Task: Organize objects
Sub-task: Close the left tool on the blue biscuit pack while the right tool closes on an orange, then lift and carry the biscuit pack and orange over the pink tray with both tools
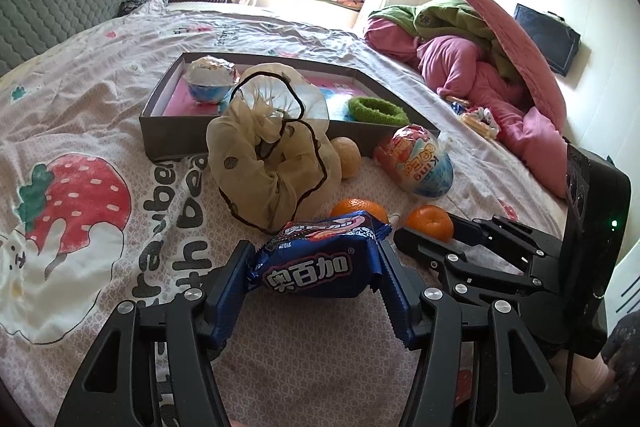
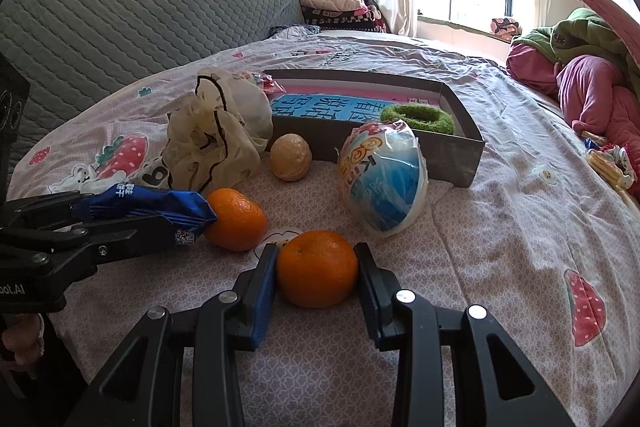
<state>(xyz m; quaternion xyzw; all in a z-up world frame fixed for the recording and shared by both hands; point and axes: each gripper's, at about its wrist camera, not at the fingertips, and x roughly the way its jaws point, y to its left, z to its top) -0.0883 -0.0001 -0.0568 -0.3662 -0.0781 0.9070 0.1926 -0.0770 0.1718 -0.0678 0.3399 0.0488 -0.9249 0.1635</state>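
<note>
My left gripper (image 1: 314,259) is shut on a blue snack packet (image 1: 320,259), also seen in the right wrist view (image 2: 152,205). My right gripper (image 2: 317,267) is shut on an orange mandarin (image 2: 317,269) that rests on the bed; it shows in the left wrist view (image 1: 430,223). A second mandarin (image 2: 236,219) lies beside it, touching the packet's end. A grey tray box (image 1: 168,135) holds a foil egg (image 1: 210,79) and a green hair ring (image 2: 418,119).
A cream scrunchie (image 1: 264,163), a pale ball (image 2: 291,157) and a large wrapped toy egg (image 2: 382,179) lie in front of the box. Pink and green bedding (image 1: 472,67) is piled at the right. A grey headboard (image 2: 140,23) stands behind.
</note>
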